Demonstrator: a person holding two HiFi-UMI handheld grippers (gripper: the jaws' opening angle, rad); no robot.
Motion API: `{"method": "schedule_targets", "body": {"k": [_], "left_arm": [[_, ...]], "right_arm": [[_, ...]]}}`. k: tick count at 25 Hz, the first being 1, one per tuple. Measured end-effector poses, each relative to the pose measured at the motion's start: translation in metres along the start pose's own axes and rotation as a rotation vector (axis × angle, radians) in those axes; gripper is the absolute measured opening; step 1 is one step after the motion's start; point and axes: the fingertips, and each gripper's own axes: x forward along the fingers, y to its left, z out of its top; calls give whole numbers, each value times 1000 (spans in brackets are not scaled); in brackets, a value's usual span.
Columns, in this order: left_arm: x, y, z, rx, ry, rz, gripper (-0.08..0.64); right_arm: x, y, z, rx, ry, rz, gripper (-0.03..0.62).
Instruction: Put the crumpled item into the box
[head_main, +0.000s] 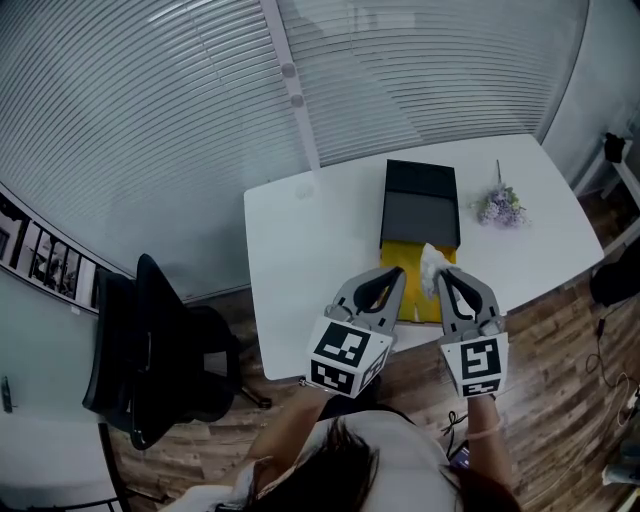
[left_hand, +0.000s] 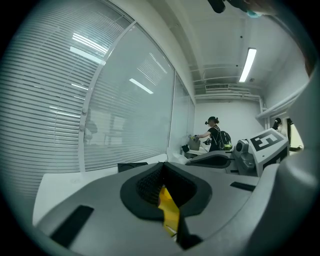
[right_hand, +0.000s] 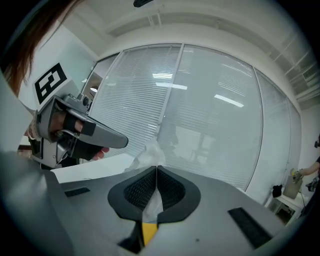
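— Entry one: your right fingers?
— Right gripper (right_hand: 155, 171): jaws pinched together on the crumpled white paper (right_hand: 146, 155). One fold is caught between my pads and the rest of the wad bulges out past the tips.

— Entry two: the left?
— Left gripper (left_hand: 163, 172): jaws closed tip to tip with nothing between them. A strip of yellow shows through the gap lower down.

— Entry three: what lies under them?
— Yellow sheet (head_main: 417, 305), flat on the white table (head_main: 300, 250), with both grippers held over it. The left is at 9 o'clock of the right, and the paper hangs above the sheet's far edge.

— Entry four: the box?
— Black box (head_main: 420, 212), at 12 o'clock of my tips and just beyond the yellow sheet. The paper is not in it; it is near the box's near edge, in my right grip.

— Entry five: the surroundings?
— Purple flowers (head_main: 500, 207) at 3 o'clock of the box. Black chair (head_main: 150, 350) on the floor at 8 o'clock of the table. Window blinds (head_main: 150, 100) along the far side.
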Motion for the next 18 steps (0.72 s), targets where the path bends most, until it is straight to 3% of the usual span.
{"method": "schedule_targets", "body": {"k": [18], "left_arm": [[20, 26, -8, -5, 25, 9, 17]], "right_arm": [[53, 0, -48, -99, 127, 66, 29]]}}
